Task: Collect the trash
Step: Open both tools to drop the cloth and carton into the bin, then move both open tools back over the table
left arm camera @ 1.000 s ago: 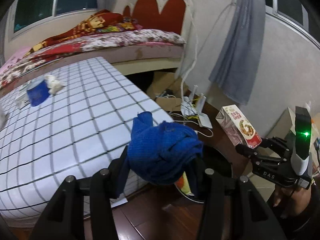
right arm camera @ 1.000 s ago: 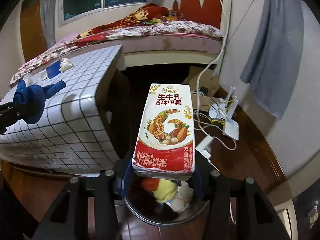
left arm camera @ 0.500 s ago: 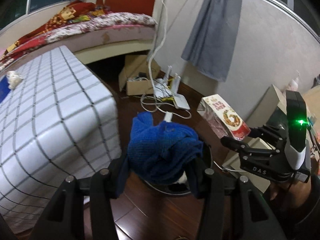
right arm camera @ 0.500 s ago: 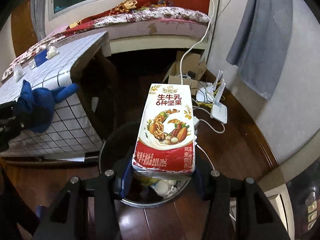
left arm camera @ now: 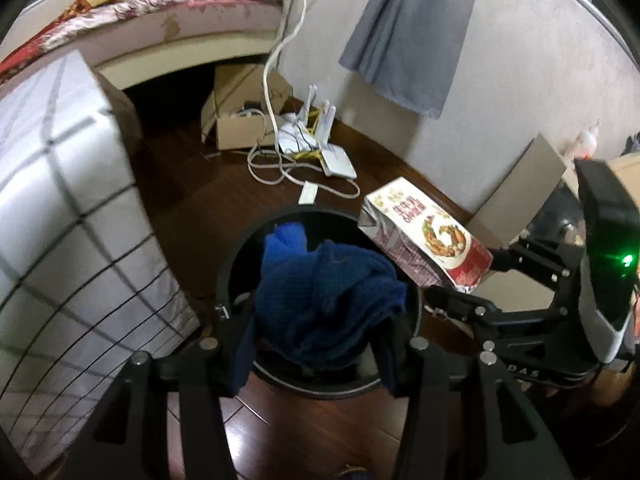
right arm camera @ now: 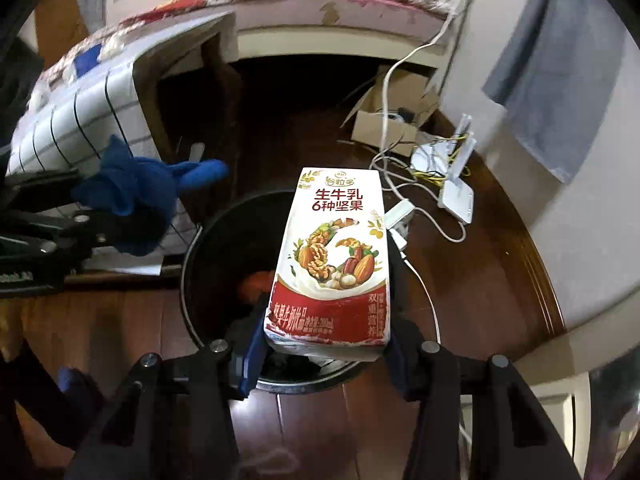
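Note:
My left gripper [left arm camera: 320,328] is shut on a crumpled blue cloth [left arm camera: 324,296] and holds it above the round black trash bin [left arm camera: 236,256] on the floor. My right gripper [right arm camera: 326,344] is shut on a white and red milk carton [right arm camera: 332,256] and holds it over the same bin [right arm camera: 192,280], which has trash inside. In the left wrist view the carton [left arm camera: 424,236] and right gripper [left arm camera: 472,280] hang at the bin's right rim. In the right wrist view the cloth [right arm camera: 132,196] and left gripper [right arm camera: 104,228] sit at the bin's left.
A table with a white checked cover [left arm camera: 60,208] stands left of the bin. A bed [left arm camera: 160,12] lies behind. A cardboard box [left arm camera: 244,108], routers and white cables [left arm camera: 312,152] lie on the wooden floor by the wall. A grey curtain [left arm camera: 412,28] hangs at the right.
Both grippers have moved from beside the table to over the bin and tilted down. The cloth and the carton stay gripped.

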`<state>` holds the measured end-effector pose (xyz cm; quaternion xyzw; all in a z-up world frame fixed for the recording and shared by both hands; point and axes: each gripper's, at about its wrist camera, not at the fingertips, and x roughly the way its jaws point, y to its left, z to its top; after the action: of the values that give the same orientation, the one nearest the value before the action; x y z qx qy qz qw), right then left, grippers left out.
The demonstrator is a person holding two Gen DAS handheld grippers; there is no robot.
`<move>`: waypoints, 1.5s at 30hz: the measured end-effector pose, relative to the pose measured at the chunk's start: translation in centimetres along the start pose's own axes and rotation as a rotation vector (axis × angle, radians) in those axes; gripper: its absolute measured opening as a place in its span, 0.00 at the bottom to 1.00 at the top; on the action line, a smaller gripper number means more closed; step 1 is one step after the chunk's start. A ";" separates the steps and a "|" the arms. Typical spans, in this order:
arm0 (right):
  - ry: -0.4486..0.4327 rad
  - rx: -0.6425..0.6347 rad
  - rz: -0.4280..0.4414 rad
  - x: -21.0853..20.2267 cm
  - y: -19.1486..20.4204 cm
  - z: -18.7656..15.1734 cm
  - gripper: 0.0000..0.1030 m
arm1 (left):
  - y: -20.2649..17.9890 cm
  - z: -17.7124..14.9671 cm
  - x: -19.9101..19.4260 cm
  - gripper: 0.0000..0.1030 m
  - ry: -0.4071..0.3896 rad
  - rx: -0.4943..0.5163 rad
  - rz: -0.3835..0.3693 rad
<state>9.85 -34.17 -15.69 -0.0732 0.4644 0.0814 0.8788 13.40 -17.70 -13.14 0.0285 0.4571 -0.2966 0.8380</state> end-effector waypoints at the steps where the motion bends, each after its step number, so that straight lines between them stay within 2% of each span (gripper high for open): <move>1: 0.009 -0.004 0.016 0.6 -0.1 0.2 0.51 | 0.0 0.1 0.8 0.50 0.020 -0.001 -0.011; 2: 0.024 -0.008 0.033 1.3 -0.2 0.3 0.51 | 0.1 0.2 1.4 0.53 0.039 -0.002 -0.031; 4: 0.080 -0.028 0.059 3.0 -0.3 0.4 0.51 | 0.3 0.2 2.7 0.67 0.072 -0.019 -0.056; 5: 0.097 -0.033 0.045 3.9 -0.3 0.2 0.54 | 0.4 0.1 2.8 0.90 0.068 -0.026 -0.034; 6: 0.107 -0.028 0.013 4.6 -0.6 0.0 0.80 | 0.8 -0.1 2.8 0.99 0.058 -0.039 -0.009; 7: 0.127 -0.025 -0.014 5.3 -0.9 -0.1 0.93 | 1.3 -0.3 2.7 0.99 0.053 -0.062 0.026; 8: 0.142 -0.021 -0.034 5.7 -1.2 -0.3 0.99 | 1.9 -0.7 2.8 0.99 0.058 -0.088 0.053; 10: 0.153 -0.008 -0.061 6.0 -1.7 -0.4 0.99 | 2.9 -1.5 2.8 0.99 0.064 -0.127 0.090; 13: 0.148 0.004 -0.089 5.8 -2.3 -0.3 0.99 | 3.4 -2.5 2.6 0.99 0.065 -0.129 0.145; 16: 0.149 0.023 -0.090 5.6 -2.6 -0.3 0.99 | 3.5 -2.8 2.4 0.99 0.065 -0.136 0.165; 23: 0.131 0.010 -0.090 5.2 -1.6 0.0 0.99 | 3.3 -2.9 1.6 0.99 0.043 -0.132 0.188; 33: 0.056 0.030 -0.079 2.0 -0.4 0.9 0.99 | 3.6 -3.3 -1.1 0.99 0.001 -0.140 0.210; 45: -0.051 -0.010 -0.068 -1.2 2.7 3.6 0.99 | 4.9 -3.1 -6.3 0.99 -0.101 -0.168 0.275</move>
<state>11.47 -30.89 -12.85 -0.0912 0.4386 0.0555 0.8923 11.09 -9.77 -11.09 0.0058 0.4293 -0.1409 0.8921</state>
